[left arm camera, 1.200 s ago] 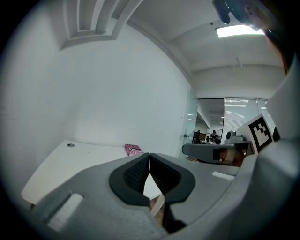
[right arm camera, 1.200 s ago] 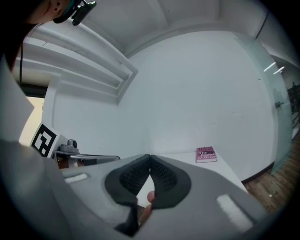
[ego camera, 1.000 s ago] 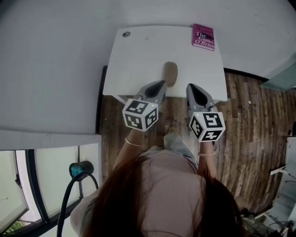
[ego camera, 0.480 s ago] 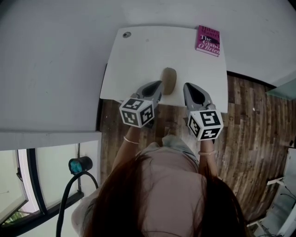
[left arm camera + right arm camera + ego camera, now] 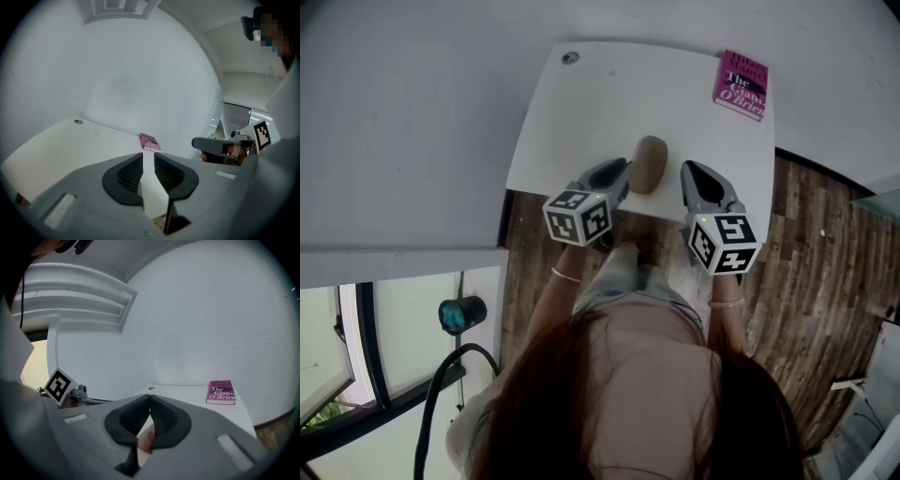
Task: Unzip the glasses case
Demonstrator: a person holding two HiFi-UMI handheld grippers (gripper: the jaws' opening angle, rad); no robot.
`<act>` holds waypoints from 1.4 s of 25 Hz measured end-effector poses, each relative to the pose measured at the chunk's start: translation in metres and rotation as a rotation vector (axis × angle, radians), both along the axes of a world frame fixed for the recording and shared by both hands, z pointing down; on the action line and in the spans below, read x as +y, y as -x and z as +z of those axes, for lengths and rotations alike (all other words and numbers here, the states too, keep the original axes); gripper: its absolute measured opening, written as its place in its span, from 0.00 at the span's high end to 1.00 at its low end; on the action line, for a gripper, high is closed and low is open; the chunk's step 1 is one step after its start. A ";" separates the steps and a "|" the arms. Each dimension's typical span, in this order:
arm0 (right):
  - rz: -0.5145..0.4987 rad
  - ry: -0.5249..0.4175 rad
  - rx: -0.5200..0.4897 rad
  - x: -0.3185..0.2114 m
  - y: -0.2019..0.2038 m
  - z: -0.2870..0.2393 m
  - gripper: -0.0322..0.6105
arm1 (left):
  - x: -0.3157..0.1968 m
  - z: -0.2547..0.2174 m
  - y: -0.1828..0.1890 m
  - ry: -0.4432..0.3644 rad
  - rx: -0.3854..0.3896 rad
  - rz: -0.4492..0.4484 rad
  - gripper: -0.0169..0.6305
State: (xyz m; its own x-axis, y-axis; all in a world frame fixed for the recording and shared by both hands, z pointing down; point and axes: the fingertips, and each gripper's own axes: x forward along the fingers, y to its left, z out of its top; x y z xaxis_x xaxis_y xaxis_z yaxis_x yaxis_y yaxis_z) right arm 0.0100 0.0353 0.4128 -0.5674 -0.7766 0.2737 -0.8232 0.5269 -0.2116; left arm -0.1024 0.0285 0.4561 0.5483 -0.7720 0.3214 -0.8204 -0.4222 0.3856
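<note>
A tan oval glasses case (image 5: pixel 649 164) lies on the white table (image 5: pixel 581 122), near its front edge. My left gripper (image 5: pixel 623 171) sits just left of the case, tips close beside it. Its jaws have just been opening and stand a small gap apart (image 5: pixel 148 157) with nothing between them. My right gripper (image 5: pixel 686 172) is just right of the case, apart from it. It is shut (image 5: pixel 150 400) and holds nothing. Neither gripper view shows the case; the jaws hide it.
A pink book (image 5: pixel 742 82) lies at the table's far right corner, also seen as the book (image 5: pixel 150 141) and the book (image 5: pixel 221 392). A small round grommet (image 5: pixel 570 58) sits at the far left. White walls close in behind and left. Wooden floor (image 5: pixel 825 281) lies to the right.
Both grippers have moved forward from the table's front edge and now flank the glasses case. The case and book have not moved on the table.
</note>
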 end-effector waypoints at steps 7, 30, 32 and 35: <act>0.007 0.029 -0.006 -0.026 0.002 0.010 0.95 | -0.023 0.025 0.004 0.059 0.001 0.014 0.81; 0.075 0.108 0.045 -0.095 -0.003 0.039 0.95 | -0.080 0.137 -0.009 0.417 0.118 0.141 0.61; 0.077 0.115 0.048 -0.097 -0.003 0.042 0.95 | -0.081 0.143 -0.011 0.440 0.127 0.147 0.59; 0.080 0.125 0.051 -0.099 -0.005 0.046 0.95 | -0.081 0.152 -0.014 0.469 0.125 0.156 0.57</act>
